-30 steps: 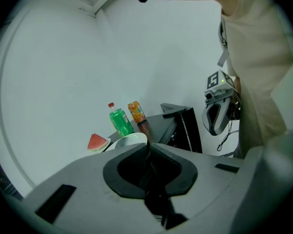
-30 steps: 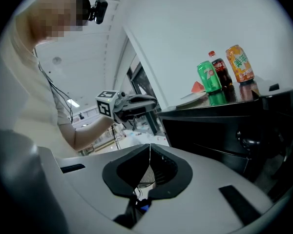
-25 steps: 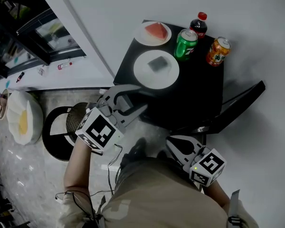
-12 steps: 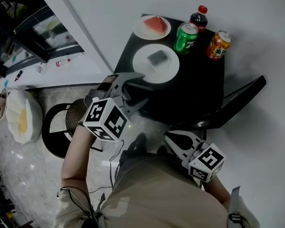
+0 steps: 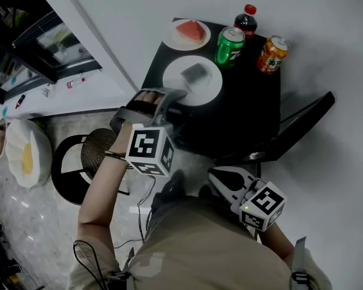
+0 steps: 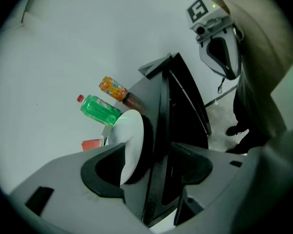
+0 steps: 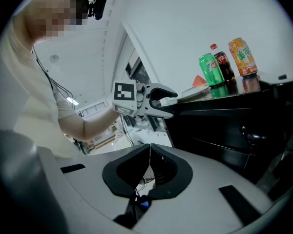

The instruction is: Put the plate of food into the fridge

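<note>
**A:** What is carrying everything here?

**B:** The black table (image 5: 248, 116) is holding it all. The white plate (image 5: 210, 88) is sitting near the table's front-left edge. A second plate (image 5: 171, 40) with a red wedge, a green can (image 5: 229, 45), a cola bottle (image 5: 246, 20) and an orange can (image 5: 272, 54) are standing behind it.

**A:** And the grippers?

**B:** The left gripper (image 5: 176, 106) is reaching in at the plate's near rim. Its jaws have just been opening and are standing wide, with the rim and the table edge lying between them, and the pads are not pressing on anything. The right gripper (image 5: 218, 177) is hanging by the person's waist, pinched together on nothing.

**A:** How is the plate going to behave?

**B:** I'm expecting it to be stiff, smooth, fairly light and breakable. Held by one rim, it is likely to be sagging at the far side.

**A:** So where should the grip be going?

**B:** On that near rim, one pad above and one below, well clear of the dark slab of food (image 5: 194, 73). The slab is lying loose in the middle and could be sliding if the plate tilts.
</note>
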Demonstrator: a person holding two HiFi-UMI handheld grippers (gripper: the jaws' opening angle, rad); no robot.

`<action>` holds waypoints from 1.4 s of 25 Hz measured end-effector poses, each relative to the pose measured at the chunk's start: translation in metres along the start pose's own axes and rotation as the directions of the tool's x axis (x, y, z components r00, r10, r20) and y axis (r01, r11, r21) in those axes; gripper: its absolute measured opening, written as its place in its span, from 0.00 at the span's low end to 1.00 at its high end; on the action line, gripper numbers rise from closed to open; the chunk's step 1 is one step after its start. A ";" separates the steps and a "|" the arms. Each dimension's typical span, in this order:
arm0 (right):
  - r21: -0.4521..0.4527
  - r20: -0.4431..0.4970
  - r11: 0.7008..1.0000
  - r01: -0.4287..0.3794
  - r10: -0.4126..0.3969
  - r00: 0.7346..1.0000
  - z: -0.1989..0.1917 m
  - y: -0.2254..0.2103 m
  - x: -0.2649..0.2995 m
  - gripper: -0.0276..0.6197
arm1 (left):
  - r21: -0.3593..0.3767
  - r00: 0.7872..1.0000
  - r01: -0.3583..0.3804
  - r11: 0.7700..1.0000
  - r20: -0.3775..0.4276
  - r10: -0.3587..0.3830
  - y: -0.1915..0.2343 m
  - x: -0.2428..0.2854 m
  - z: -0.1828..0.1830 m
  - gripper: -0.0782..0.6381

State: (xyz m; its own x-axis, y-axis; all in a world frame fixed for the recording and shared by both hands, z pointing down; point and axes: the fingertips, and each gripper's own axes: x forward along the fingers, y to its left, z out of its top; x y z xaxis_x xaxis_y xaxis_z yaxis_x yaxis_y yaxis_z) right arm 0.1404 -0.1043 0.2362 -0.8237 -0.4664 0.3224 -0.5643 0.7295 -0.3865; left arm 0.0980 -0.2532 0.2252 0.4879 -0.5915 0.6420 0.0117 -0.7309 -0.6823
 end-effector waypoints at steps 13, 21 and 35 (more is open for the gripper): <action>-0.005 -0.005 1.000 0.008 -0.008 1.000 -0.001 -0.001 0.001 0.08 | 0.033 1.000 -0.013 0.999 -0.028 0.014 -0.005 0.013 -0.004 0.49; 0.002 0.007 1.000 0.019 -0.019 1.000 0.001 -0.004 0.000 0.08 | -0.007 1.000 -0.006 1.000 -0.007 0.006 -0.004 0.005 -0.003 0.48; -0.006 -0.013 1.000 -0.003 0.003 1.000 -0.005 0.001 0.003 0.08 | -0.096 0.998 0.003 0.995 0.065 0.003 -0.013 -0.008 0.002 0.48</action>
State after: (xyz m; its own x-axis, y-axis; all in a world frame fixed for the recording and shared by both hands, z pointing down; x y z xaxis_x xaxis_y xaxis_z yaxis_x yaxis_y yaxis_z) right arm 0.1379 -0.1023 0.2408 -0.8247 -0.4577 0.3323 -0.5614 0.7340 -0.3822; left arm 0.0957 -0.2386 0.2282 0.5435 -0.5705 0.6157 -0.0703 -0.7619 -0.6439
